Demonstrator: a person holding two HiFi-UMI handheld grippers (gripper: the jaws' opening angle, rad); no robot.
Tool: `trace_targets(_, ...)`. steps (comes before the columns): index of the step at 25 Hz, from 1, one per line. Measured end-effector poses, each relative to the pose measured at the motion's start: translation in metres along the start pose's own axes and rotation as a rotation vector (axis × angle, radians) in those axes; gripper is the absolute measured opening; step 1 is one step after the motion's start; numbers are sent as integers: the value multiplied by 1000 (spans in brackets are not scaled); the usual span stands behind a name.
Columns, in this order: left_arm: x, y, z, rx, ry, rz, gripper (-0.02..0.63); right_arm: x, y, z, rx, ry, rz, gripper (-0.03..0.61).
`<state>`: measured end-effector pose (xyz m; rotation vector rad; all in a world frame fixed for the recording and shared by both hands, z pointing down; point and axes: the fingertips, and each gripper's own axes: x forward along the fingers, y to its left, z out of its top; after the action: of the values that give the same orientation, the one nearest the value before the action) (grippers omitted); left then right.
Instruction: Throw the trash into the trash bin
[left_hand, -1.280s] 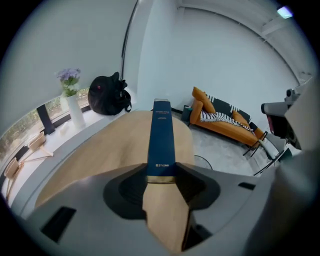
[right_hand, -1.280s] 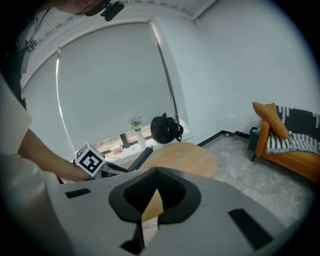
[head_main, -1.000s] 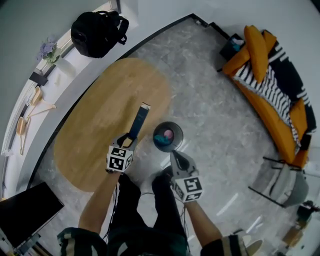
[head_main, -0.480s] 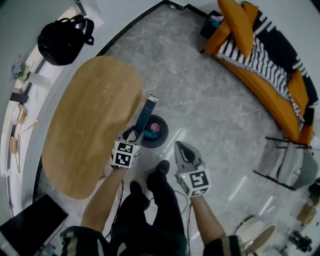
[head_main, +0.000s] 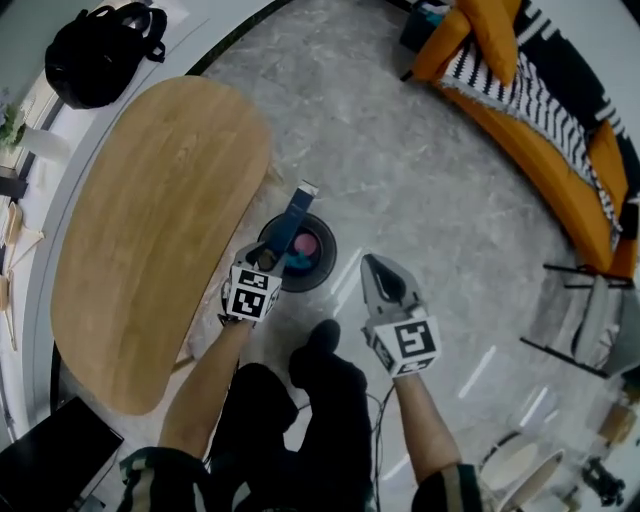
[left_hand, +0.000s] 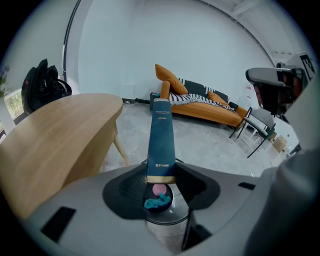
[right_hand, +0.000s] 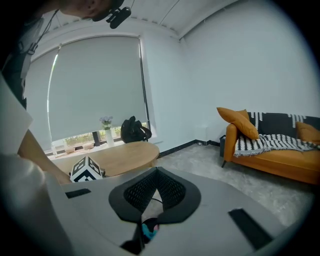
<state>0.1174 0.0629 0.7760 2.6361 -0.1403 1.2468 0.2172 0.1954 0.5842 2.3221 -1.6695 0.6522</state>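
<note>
A round dark trash bin (head_main: 312, 268) stands on the grey floor beside the table, with a pink piece and a teal piece inside it. My left gripper (head_main: 272, 262) is shut on the gold-banded end of a long dark blue tube (head_main: 296, 215), which slants over the bin's left rim. In the left gripper view the blue tube (left_hand: 161, 140) sticks out from between the jaws of the left gripper (left_hand: 161, 176), directly above the bin (left_hand: 159, 200). My right gripper (head_main: 371, 264) hangs to the bin's right, shut and holding nothing; in its own view the right gripper (right_hand: 157, 172) shows nothing between the pads.
An oval wooden table (head_main: 150, 220) lies left of the bin. An orange sofa (head_main: 545, 150) with a striped blanket runs along the right, with a chair (head_main: 598, 325) below it. A black backpack (head_main: 95, 55) sits top left. The person's feet (head_main: 322, 345) stand just below the bin.
Both grippers have come down toward the floor. The left one has carried the blue tube from beside the table edge to over the bin. The right gripper stays shut.
</note>
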Motion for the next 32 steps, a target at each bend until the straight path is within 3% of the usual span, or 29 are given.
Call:
trace_targets(8, 73, 22, -81, 147, 94, -1, 175, 49, -3, -53, -5, -74, 31, 0)
trace_targets(13, 96, 25, -120, 158, 180, -20, 175, 59, -5, -76, 30, -79, 57, 0)
trace_targets(17, 99, 24, -132, 209, 197, -28, 182, 57, -17, -91, 50, -69, 23, 0)
trace_targets(23, 75, 21, -105, 178, 126, -10, 206, 49, -11, -78, 64, -44, 38, 0)
trace_targets(27, 30, 5, -57, 130, -12, -20, 197, 36, 9, -47, 59, -26, 67, 0)
trace_targets(32, -60, 5, 5, 80, -129, 13, 9, 14, 50, 16, 39, -11, 118, 0)
